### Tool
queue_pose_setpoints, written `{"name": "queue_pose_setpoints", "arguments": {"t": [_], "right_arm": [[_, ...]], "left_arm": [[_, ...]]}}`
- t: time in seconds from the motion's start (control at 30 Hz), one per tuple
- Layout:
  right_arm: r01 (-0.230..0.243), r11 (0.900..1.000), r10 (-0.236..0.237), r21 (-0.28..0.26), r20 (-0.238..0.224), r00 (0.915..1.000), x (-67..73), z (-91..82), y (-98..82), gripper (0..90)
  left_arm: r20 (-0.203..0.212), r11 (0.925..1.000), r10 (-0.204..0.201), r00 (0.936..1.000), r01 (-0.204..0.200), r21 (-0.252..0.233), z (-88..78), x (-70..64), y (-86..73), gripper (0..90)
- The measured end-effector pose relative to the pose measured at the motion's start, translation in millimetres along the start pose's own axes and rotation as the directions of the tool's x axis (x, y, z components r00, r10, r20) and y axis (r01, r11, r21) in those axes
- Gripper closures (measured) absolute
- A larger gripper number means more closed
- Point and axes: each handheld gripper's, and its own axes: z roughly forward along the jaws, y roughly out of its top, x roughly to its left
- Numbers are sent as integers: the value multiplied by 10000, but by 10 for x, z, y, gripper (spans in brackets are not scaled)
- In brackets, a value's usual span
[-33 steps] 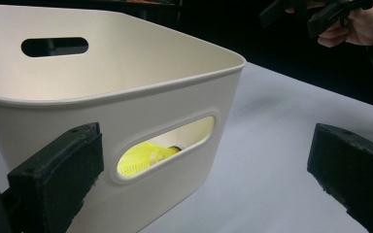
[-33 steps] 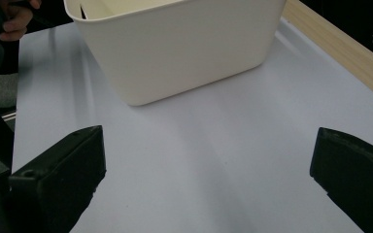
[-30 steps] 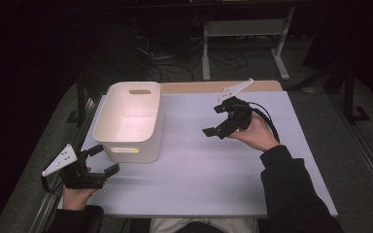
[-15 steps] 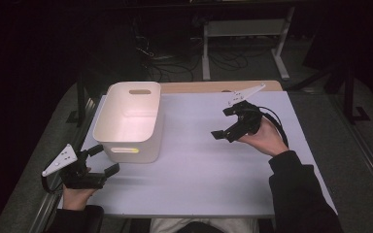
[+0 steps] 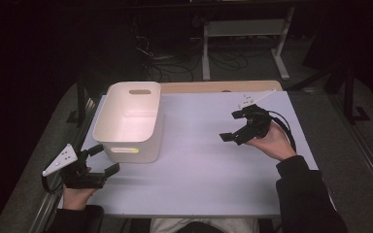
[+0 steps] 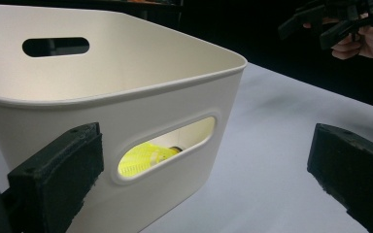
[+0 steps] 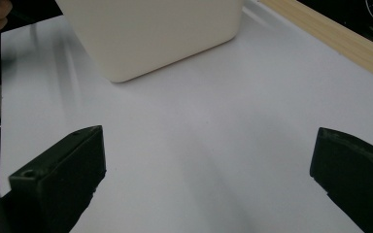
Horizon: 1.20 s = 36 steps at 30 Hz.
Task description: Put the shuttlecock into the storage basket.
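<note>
White bin (image 5: 131,121) sits on the left half of the white table sheet (image 5: 199,165), long axis running away from the person, handle slots in both short walls. Same place as a second ago.

Left gripper (image 5: 99,160): low at the near-left corner of the sheet, just in front of the bin's near wall, jaws spread wide, nothing between them. Left hand (image 5: 77,194) and gripper have not shifted across the three high-view frames. In the left gripper view the near handle slot (image 6: 167,150) lies between the jaws' line of sight, and through it a yellow ribbed object (image 6: 143,158) shows inside the bin, on its floor near this wall. Cannot tell what it is; part hidden by the wall.

Right gripper (image 5: 235,126): over the right half of the sheet, jaws spread wide and empty, pointing toward the bin. Right hand (image 5: 272,141) grips it from behind, cable looping off the far side. Change: a second ago it was closer to the middle of the table; it has drifted rightward and slightly toward the person, now well apart from the bin. The right gripper view looks down on bare sheet, the bin's far corner (image 7: 150,34) at top, wooden table edge (image 7: 330,39) at upper right.
</note>
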Motion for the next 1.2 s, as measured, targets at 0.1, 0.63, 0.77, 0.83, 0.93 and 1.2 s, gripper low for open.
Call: {"name": "queue_pose_setpoints", "arguments": {"t": [0.1, 0.63, 0.77, 0.83, 0.93, 1.2], "right_arm": [[-35, 9999, 35, 115, 34, 10000, -15, -6, -45, 0], [-372, 9993, 371, 11, 236, 9990, -53, -128, -274, 0], [-452, 9990, 451, 17, 269, 9986, -53, -146, -322, 0], [-498, 9988, 498, -5, 264, 9984, -52, -153, -347, 0], [-549, 9985, 548, 10, 285, 9981, -46, -165, -387, 0], [-734, 9972, 739, -145, 400, 9965, -36, -220, -504, 0]], "left_arm": [[-2, 10000, 1, 10000, -1, -3, 0, 0, 0, 0], [-12, 10000, -32, 10000, 32, -5, 5, 0, 1, 0], [-14, 10000, -31, 10000, 31, 2, 5, 1, 1, 0], [-10, 10000, -28, 10000, 28, 7, 6, 1, 1, 0], [-7, 10000, -27, 10000, 27, 14, 7, 1, 1, 0], [-19, 10000, -19, 10000, 19, 49, 11, 2, 1, 0]]}}
